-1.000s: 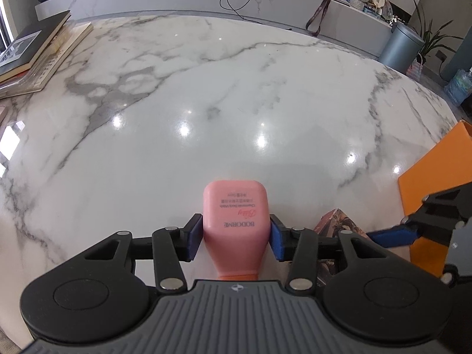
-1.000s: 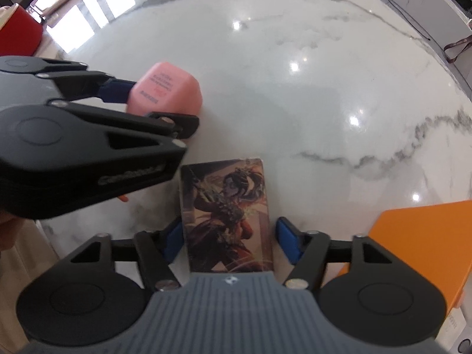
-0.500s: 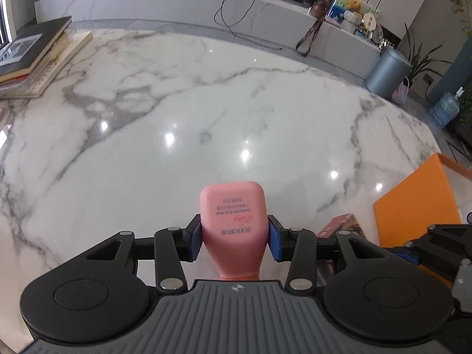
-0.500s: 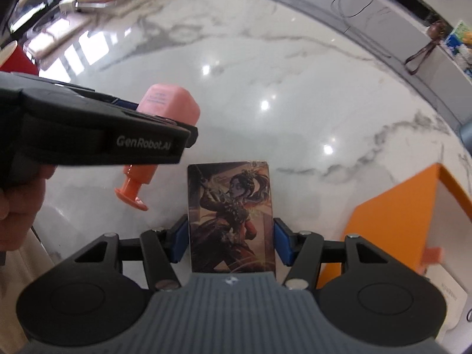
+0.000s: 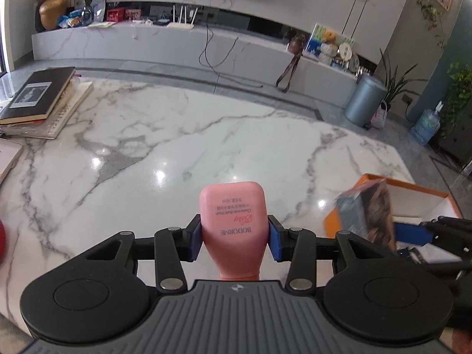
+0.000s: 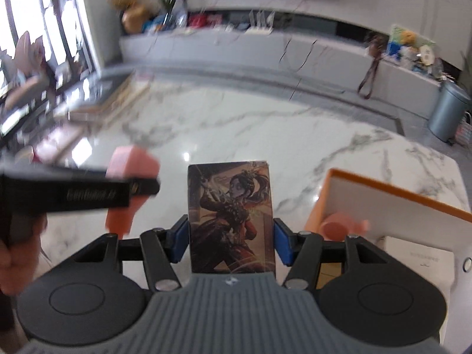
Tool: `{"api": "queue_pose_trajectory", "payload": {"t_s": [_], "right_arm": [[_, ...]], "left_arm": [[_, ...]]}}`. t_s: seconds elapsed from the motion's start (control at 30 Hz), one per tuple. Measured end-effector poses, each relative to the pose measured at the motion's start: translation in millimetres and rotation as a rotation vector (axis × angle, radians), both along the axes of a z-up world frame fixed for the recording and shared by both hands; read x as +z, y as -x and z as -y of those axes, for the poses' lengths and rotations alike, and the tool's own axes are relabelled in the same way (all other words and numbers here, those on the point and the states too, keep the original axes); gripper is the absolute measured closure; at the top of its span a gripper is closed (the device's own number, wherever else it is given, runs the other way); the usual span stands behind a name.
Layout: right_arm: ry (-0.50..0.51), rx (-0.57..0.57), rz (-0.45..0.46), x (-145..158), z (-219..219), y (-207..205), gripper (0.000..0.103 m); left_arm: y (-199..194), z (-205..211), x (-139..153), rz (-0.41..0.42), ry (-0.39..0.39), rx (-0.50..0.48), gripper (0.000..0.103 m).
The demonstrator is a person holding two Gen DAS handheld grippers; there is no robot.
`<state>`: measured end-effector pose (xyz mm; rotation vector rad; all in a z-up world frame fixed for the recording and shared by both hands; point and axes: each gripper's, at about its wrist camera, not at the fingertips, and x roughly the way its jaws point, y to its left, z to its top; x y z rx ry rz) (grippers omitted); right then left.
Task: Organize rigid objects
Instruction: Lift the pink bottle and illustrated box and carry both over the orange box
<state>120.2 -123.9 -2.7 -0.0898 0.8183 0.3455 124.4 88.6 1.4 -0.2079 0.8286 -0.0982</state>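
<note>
My left gripper (image 5: pixel 235 237) is shut on a pink body-wash bottle (image 5: pixel 233 221), held upside down above the marble table (image 5: pixel 177 135), its blue pads pressing both sides. My right gripper (image 6: pixel 230 240) is shut on a flat illustrated card box (image 6: pixel 231 215), lifted off the table. In the right wrist view the pink bottle (image 6: pixel 129 174) and the left gripper's black body hang at the left, blurred. In the left wrist view the card box (image 5: pixel 371 212) shows at the right, in front of the orange box (image 5: pixel 419 194).
An open orange box (image 6: pixel 383 194) with a white inside sits at the table's right, holding a pink round-capped item (image 6: pixel 339 227) and a white packet. Stacked books (image 5: pixel 38 100) lie at the far left. A grey bin (image 5: pixel 364 101) stands on the floor beyond.
Both grippers have risen from the table with their objects and tilted up, so the room now shows. The card box has moved toward the orange box. Neither grip has changed.
</note>
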Motion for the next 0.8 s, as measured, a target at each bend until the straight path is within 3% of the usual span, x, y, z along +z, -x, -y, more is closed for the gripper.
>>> {"api": "queue_pose_trajectory", "payload": {"t_s": [0.13,0.4,0.8], "right_arm": [[-0.069,-0.047,0.074,23.6,19.2,19.5,0.045],[-0.084,-0.175,0.179,50.7,73.1,58.9,0.045],[0.034,-0.399,0.207,42.8,172.9,68.4,0.045]], "left_arm": [[14.4,10.8,19.2,0.048,0.003,-0.011,0.053],[32.2,50.6,39.5,0.104,0.037,-0.081,0.053],[17.0,148.0,47.7,0.127,0.059,-0.280,0.053]]}}
